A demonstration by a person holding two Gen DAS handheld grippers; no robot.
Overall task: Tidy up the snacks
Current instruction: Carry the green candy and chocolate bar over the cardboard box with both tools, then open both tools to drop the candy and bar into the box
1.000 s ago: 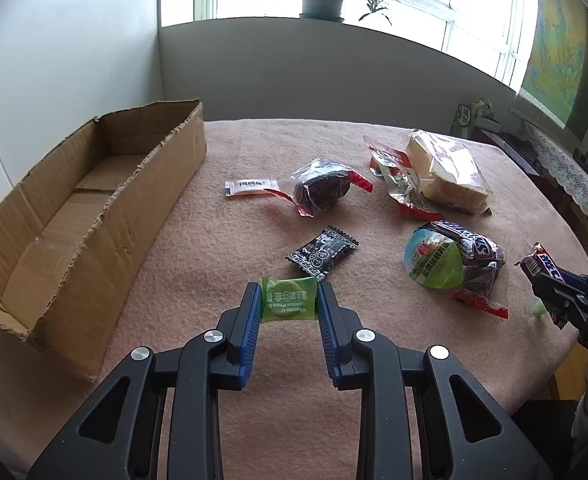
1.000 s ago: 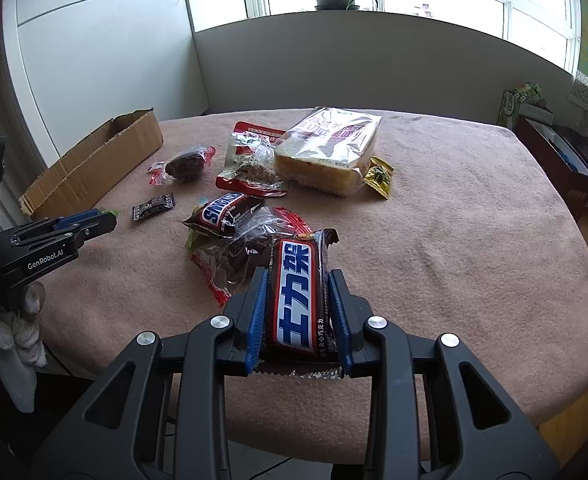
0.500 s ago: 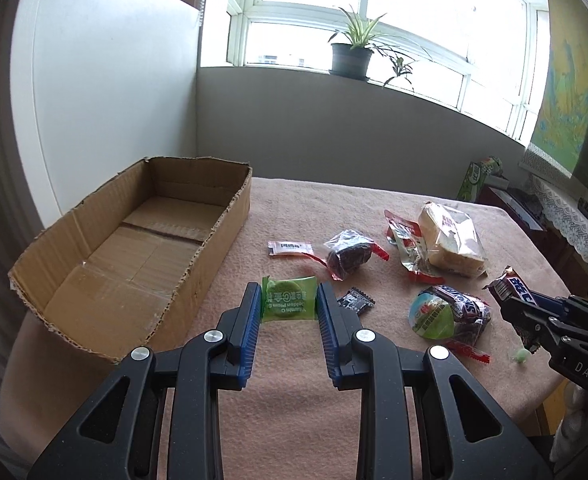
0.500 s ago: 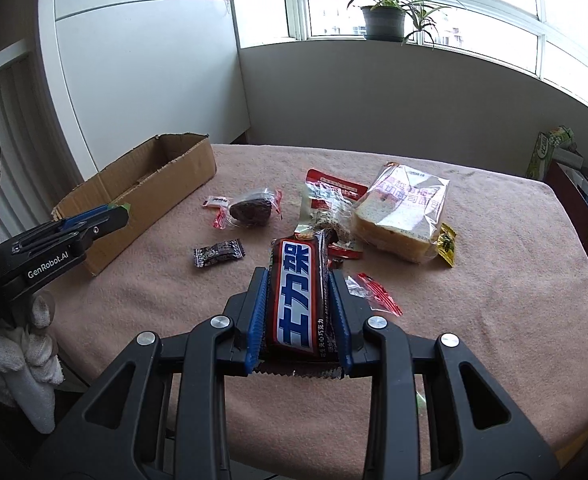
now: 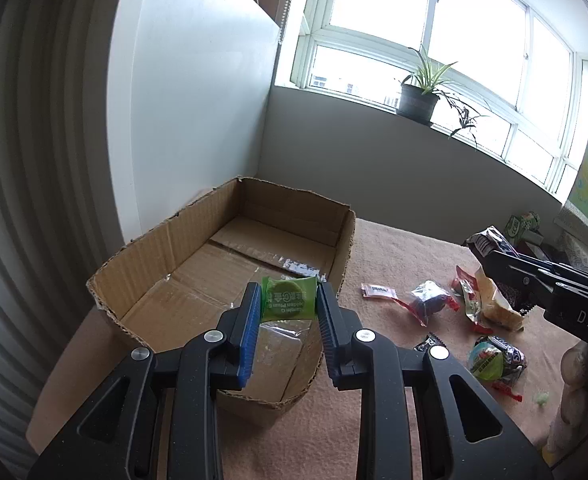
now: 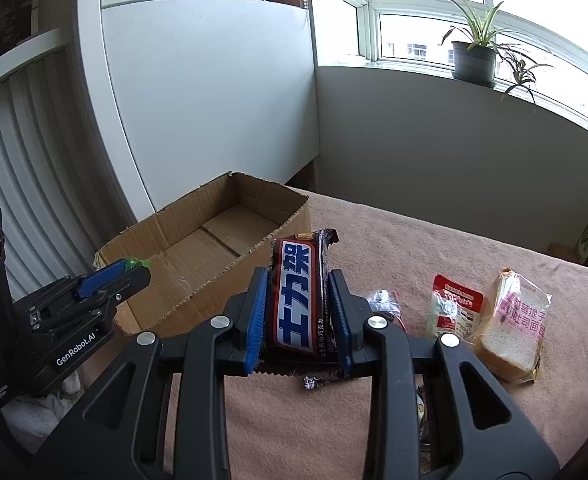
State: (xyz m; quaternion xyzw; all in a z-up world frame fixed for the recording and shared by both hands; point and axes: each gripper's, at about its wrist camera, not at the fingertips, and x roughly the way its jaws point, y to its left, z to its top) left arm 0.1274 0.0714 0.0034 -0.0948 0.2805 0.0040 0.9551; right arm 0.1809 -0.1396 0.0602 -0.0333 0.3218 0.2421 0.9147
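One cardboard box (image 5: 229, 264) sits far left on the table (image 6: 434, 264), nothing inside. Left gripper (image 5: 289, 303) clamps one green candy (image 5: 289, 300) above it; right gripper (image 6: 298, 300) clamps one chocolate bar (image 6: 298, 296) alongside.

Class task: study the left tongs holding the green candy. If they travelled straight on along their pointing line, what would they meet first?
Probably the cardboard box: the left tongs, shut on the green candy, point down into its open inside. Depth is uncertain.
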